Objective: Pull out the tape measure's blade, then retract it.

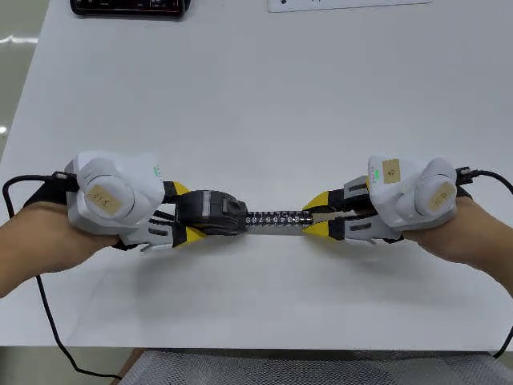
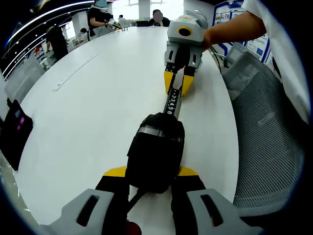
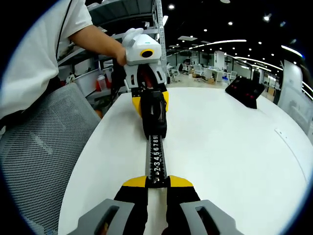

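A black tape measure (image 1: pixel 210 212) sits just above the white table (image 1: pixel 264 96), its case clamped between the yellow-tipped jaws of my left gripper (image 1: pixel 186 215). A short length of black blade (image 1: pixel 276 218) with white numbers runs out to the right. My right gripper (image 1: pixel 314 217) is shut on the blade's end. In the left gripper view the case (image 2: pixel 155 152) lies between my jaws, the blade (image 2: pixel 171 102) leading to the right gripper (image 2: pixel 178 84). In the right gripper view the blade (image 3: pixel 156 159) stretches from my jaws to the case (image 3: pixel 154 113), held by the left gripper (image 3: pixel 148 100).
A black device (image 1: pixel 130 7) lies at the table's far edge, with a white strip (image 1: pixel 345 5) to its right. A mesh chair (image 1: pixel 321 367) stands below the near edge. Cables (image 1: pixel 48 313) trail from both grippers. People stand far off in the left gripper view.
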